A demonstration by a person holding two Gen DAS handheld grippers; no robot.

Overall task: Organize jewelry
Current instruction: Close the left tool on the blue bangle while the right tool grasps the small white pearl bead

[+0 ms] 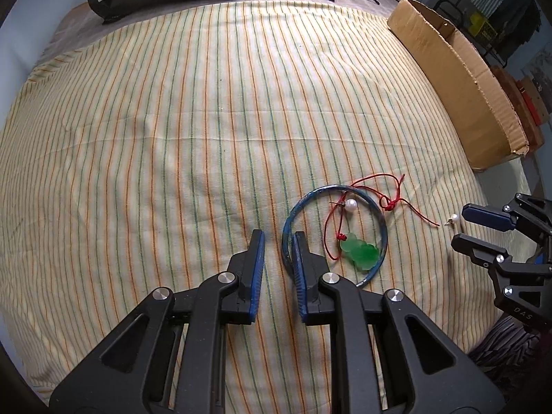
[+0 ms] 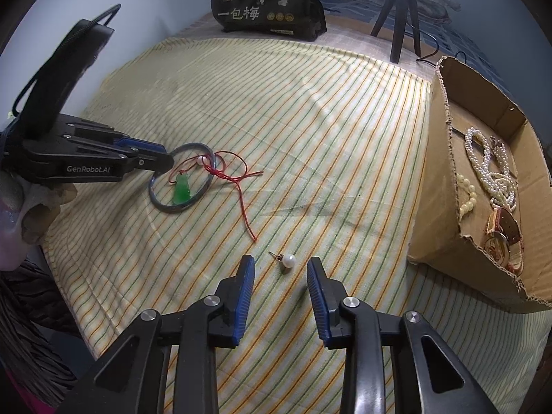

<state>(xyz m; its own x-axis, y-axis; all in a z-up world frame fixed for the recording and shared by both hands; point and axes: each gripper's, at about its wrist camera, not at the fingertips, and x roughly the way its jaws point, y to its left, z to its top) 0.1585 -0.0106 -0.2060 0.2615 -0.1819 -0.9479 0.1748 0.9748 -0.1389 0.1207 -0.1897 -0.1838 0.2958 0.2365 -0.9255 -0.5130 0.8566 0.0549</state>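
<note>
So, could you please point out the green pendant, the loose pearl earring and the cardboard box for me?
green pendant (image 1: 360, 254): left wrist view, middle of the stone.
pearl earring (image 2: 289, 261): right wrist view, on the pearl.
cardboard box (image 2: 435, 207): right wrist view, near outer wall.

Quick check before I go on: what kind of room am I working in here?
Likely a home room, perhaps a bedroom: a striped cloth over a soft surface, a cardboard box used as a jewelry tray, and a snack bag behind.
</note>
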